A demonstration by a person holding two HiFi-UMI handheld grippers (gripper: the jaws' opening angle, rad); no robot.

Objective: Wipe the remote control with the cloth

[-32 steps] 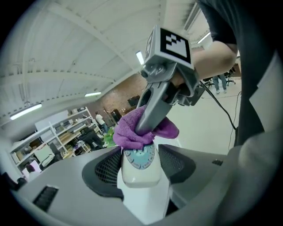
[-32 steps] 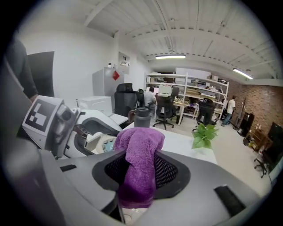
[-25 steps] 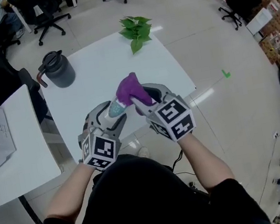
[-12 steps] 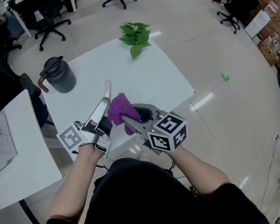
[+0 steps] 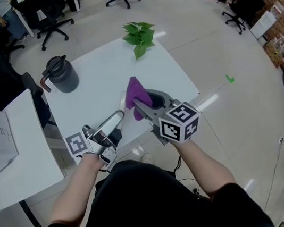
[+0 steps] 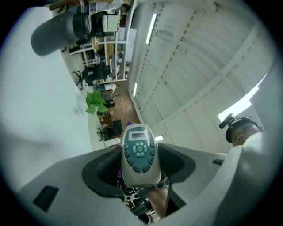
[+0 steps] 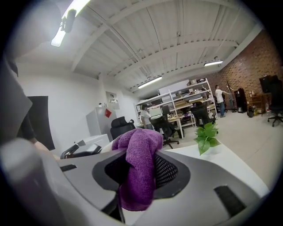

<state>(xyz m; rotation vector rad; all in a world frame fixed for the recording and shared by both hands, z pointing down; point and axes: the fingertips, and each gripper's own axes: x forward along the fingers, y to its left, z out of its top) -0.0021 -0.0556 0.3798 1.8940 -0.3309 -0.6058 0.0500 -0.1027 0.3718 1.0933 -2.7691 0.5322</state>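
Left gripper (image 6: 140, 167) clamping grey remote control (image 6: 139, 150), right gripper (image 7: 140, 174) pinching purple cloth (image 7: 140, 145), labels unreadable

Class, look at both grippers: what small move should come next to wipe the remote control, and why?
Probably bring the right gripper, shut on the purple cloth, across to the left gripper so the cloth meets the remote control held there. The remote's button face is exposed, and in the head view the cloth appears just past its far end, not on the buttons.

On the table (image 5: 105, 86), kettle (image 5: 61, 74) far left, plant (image 5: 138, 35) far centre; remote (image 6: 139, 153) left of cloth (image 5: 136, 92).
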